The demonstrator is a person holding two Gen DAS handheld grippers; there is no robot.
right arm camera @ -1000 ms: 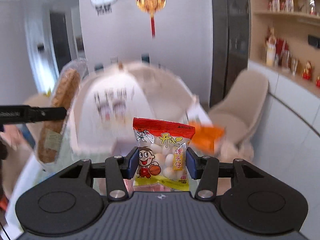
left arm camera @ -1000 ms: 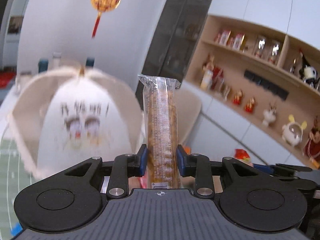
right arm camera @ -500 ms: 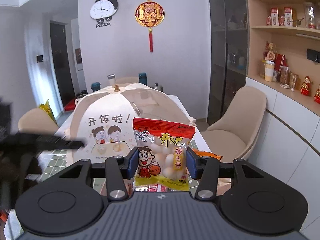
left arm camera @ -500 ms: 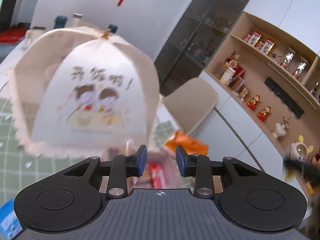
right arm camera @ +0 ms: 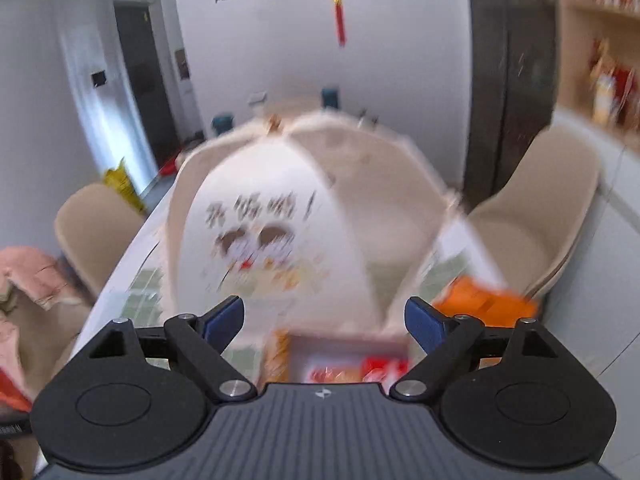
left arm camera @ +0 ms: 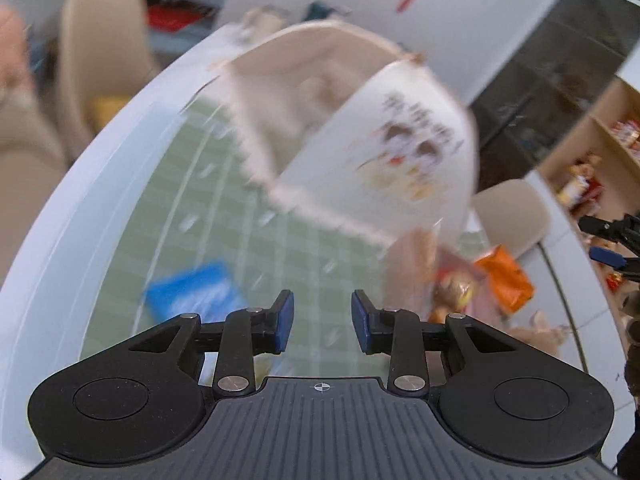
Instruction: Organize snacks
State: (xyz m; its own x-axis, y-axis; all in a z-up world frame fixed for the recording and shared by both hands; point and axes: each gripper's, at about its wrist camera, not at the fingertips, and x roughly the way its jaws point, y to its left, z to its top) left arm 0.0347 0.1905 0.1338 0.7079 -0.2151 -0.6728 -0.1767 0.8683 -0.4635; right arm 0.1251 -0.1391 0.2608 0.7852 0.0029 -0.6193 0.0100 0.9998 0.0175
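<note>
Both views are blurred by motion. My left gripper (left arm camera: 322, 320) is open and empty above the green checked tablecloth (left arm camera: 224, 216). A blue snack packet (left arm camera: 196, 294) lies just to its left. A pale box (left arm camera: 416, 268) with red snack packets (left arm camera: 456, 292) stands to its right, with an orange bag (left arm camera: 506, 280) beyond. My right gripper (right arm camera: 324, 320) is wide open and empty above the box (right arm camera: 340, 350), which holds a long biscuit pack (right arm camera: 276, 354) and red packets (right arm camera: 384, 368). The orange bag (right arm camera: 484, 300) lies to the right of the box.
A cream mesh food cover (left arm camera: 372, 128) with a cartoon print stands on the table behind the box; it fills the middle of the right wrist view (right arm camera: 280, 216). Beige chairs (right arm camera: 544, 208) flank the white table edge (left arm camera: 80, 184). Shelves (left arm camera: 600, 152) line the right wall.
The left gripper dropped its long biscuit pack and swung left over the tablecloth. The right gripper opened wide; its red-and-yellow snack bag is gone from the jaws.
</note>
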